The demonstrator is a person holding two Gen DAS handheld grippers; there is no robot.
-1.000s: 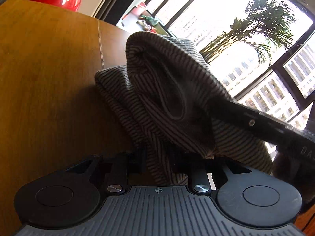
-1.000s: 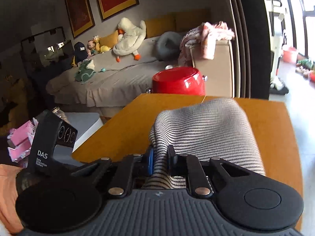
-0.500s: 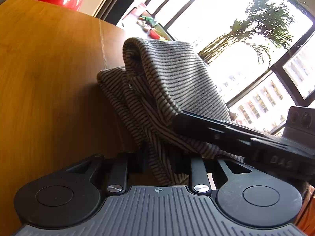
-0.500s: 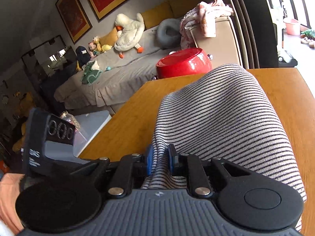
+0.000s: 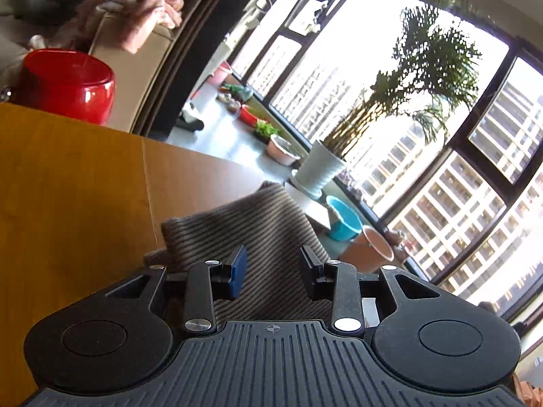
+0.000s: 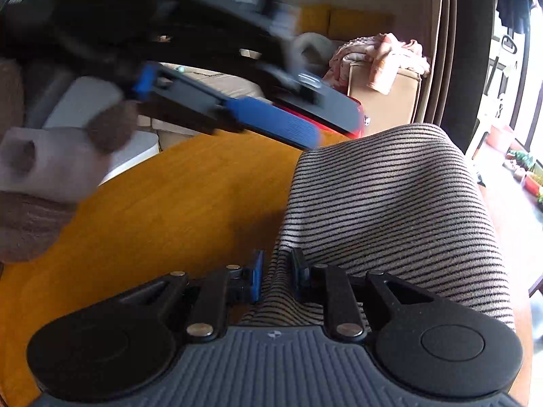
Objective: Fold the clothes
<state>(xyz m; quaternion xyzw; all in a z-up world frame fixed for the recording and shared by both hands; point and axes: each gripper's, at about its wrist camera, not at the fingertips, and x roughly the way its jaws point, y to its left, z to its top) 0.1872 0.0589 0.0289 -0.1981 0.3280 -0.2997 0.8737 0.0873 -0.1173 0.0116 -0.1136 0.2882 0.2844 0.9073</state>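
Pinching a fold of the grey knitted garment with thin dark stripes [image 6: 383,217], the right gripper [image 6: 275,276] has its blue-padded jaws pressed onto the cloth at the near edge, which I take to be anchoring that side while the fold settles. The garment lies in a rounded heap on the warm orange-brown wooden table [image 6: 169,210], close to the table's window-side edge. The left gripper [image 5: 273,271] hangs just above the same cloth with its jaws spread and nothing between them; it looks to have no grip on the fabric, perhaps ready for a fresh corner. In the right wrist view that left tool crosses the upper part of the picture as a dark blur, well above the tabletop. Beyond the table's far edge sits a glossy red round pot [image 5: 64,86], and behind it a beige sofa draped with pink cloth. Tall black-framed windows [image 5: 458,156] let in hard daylight past a potted palm [image 5: 400,101].
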